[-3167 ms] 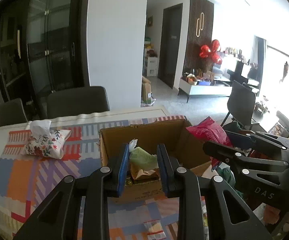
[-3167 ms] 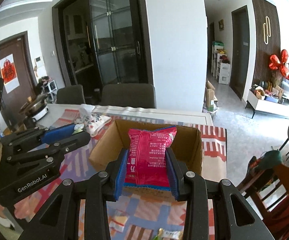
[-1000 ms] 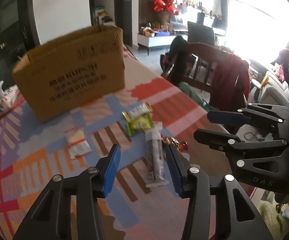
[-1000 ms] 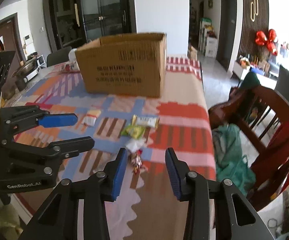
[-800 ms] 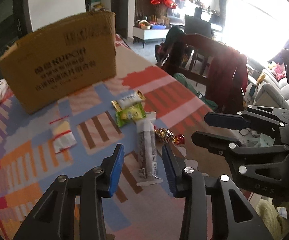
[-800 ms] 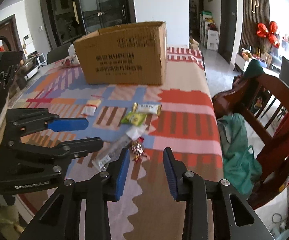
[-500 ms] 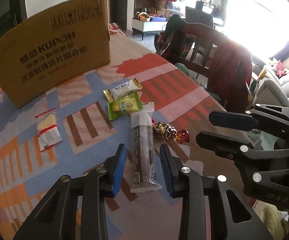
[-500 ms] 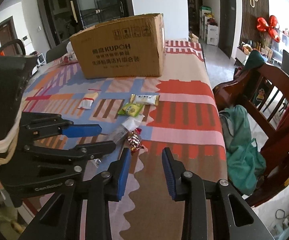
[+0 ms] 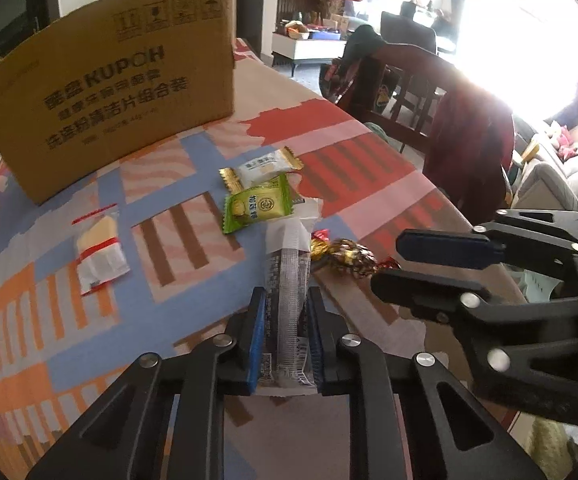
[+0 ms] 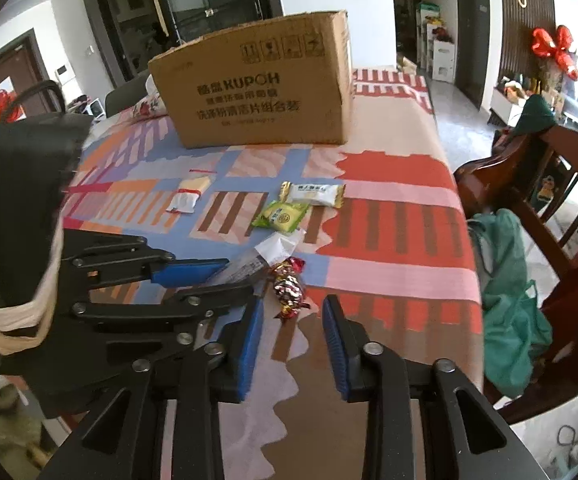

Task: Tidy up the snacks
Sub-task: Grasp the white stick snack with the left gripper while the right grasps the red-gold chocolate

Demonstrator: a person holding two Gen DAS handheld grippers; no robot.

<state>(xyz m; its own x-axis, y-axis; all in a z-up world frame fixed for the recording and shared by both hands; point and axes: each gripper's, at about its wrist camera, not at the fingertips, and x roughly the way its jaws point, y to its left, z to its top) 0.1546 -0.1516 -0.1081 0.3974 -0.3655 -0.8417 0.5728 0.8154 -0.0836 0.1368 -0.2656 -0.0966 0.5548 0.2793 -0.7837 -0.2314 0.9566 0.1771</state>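
A long clear-wrapped snack bar (image 9: 287, 276) lies on the patterned tablecloth, and my left gripper (image 9: 285, 300) is shut on its near end, both blue pads pressing the wrapper. The right wrist view shows the same bar (image 10: 273, 248) running out of the left gripper (image 10: 233, 276). A foil-wrapped candy (image 10: 287, 286) lies just right of the bar. My right gripper (image 10: 293, 306) hovers over it with its jaws closing; the candy's near twist sits between the tips, untouched. From the left wrist, the candy (image 9: 345, 258) lies just ahead of the right gripper (image 9: 389, 262).
A cardboard box (image 10: 257, 92) stands at the back of the table. In front of it lie a green packet (image 10: 283, 216), a white packet with gold ends (image 10: 315, 194) and a white-and-red packet (image 10: 189, 196). A wooden chair (image 10: 549, 184) with a green cloth (image 10: 505, 288) stands past the right table edge.
Both grippers left the box and sank towards the snacks near the table's front. The left jaws closed onto the snack bar. The right jaws, earlier holding a red bag, narrowed over the candy.
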